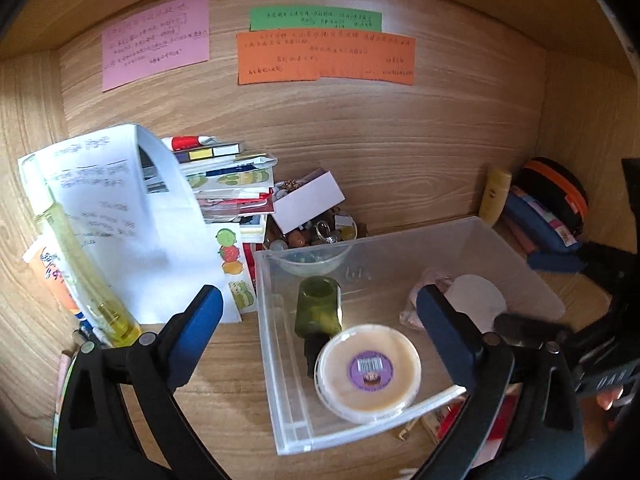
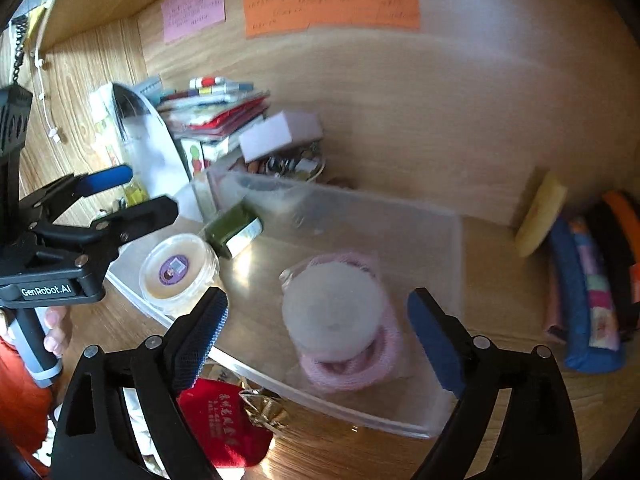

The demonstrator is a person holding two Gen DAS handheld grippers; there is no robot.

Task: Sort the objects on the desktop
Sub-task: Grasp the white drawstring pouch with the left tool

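Clear plastic bin (image 1: 520, 258) holds cream tub (image 1: 369, 372), green bottle (image 1: 318, 310). Paper stack (image 1: 230, 188) crowds its left. Left gripper (image 1: 320, 322) and right gripper (image 2: 318, 336): jaws open, empty.

Desk (image 1: 224, 364): wood-grain, matt. Bin (image 1: 280, 360): clear smooth plastic, glossy at 6 o'clock rim. Round tub (image 1: 368, 372): cream plastic, smooth, paper label. Green bottle (image 1: 318, 312): glossy. Pouch (image 2: 224, 420): red cloth. Wall notes (image 1: 324, 58): matt paper.

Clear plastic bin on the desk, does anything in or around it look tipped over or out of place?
Yes. Inside the clear bin, the green bottle lies on its side against the round cream tub. Behind the bin, a yellow bottle leans tilted against the back wall. Nothing looks spilled.
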